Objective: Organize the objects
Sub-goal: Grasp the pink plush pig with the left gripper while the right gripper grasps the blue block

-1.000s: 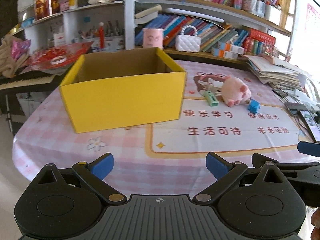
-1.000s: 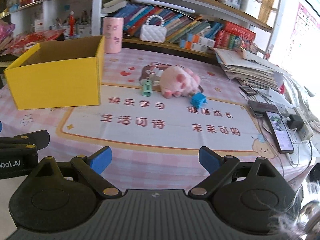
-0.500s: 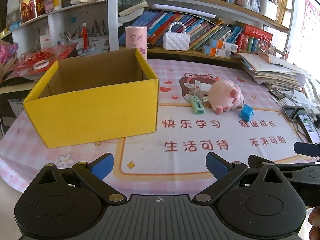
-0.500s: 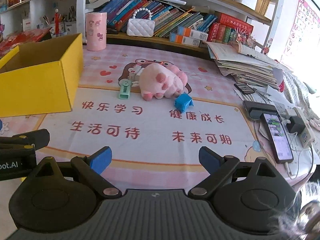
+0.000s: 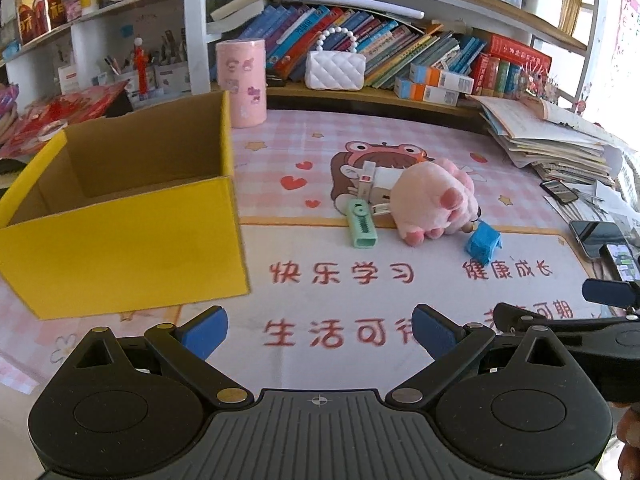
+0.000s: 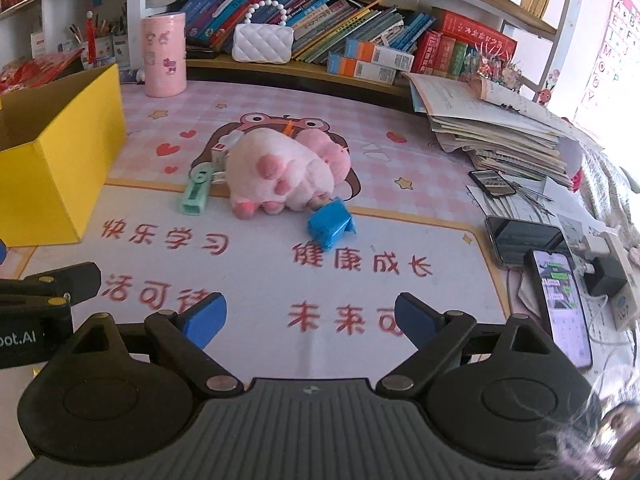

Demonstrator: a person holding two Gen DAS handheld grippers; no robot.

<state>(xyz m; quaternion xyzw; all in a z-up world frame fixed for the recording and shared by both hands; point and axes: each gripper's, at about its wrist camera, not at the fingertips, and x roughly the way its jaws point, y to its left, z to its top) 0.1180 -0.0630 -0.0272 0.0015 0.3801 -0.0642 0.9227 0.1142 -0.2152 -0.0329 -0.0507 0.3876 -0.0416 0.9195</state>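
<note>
Both grippers hover empty, fingers apart: left gripper point(image 5: 320, 330), right gripper point(image 6: 310, 318). The pink plush toy point(image 6: 280, 174) lies far ahead mid-worktop, right of the yellow box point(image 5: 120, 240), nearer the right gripper.

Both tongs nearer the plush paw point(image 5: 434, 200).

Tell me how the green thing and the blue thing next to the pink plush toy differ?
The green clip-like piece is pale mint, long, slim and lies flat, with a toothed strip along its top. The blue piece is bright blue, short, chunky and sits tilted. Green lies at the pink plush paw's left, blue at its right. Both are small and rest on the printed tablecloth, outside the yellow box.
</note>
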